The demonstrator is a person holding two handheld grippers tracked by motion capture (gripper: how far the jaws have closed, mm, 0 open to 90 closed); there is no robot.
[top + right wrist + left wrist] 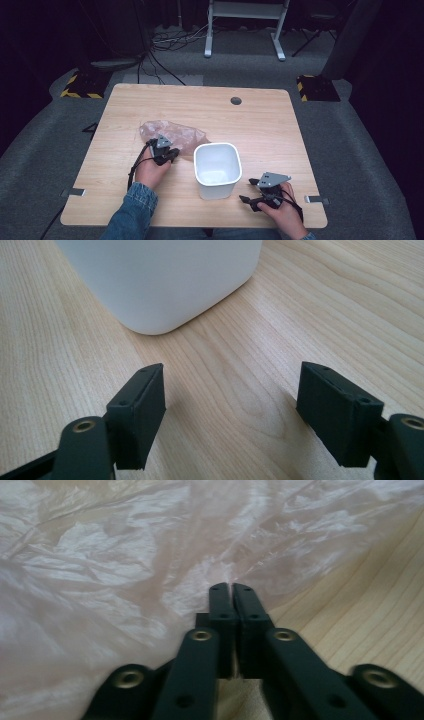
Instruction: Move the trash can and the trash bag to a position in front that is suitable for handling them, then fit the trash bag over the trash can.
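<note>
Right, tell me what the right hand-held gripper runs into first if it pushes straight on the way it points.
The right hand-held gripper, jaws open with only bare table between them, points at the white bin. It would probably meet the bin's lower corner first, though depth is hard to judge.

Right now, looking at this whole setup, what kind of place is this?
Probably a lab or studio set up for recording, not a home: a lone wooden table on grey carpet, dark curtains around it, loose cables on the floor behind, and yellow-and-black striped blocks near the table's far corners.
</note>
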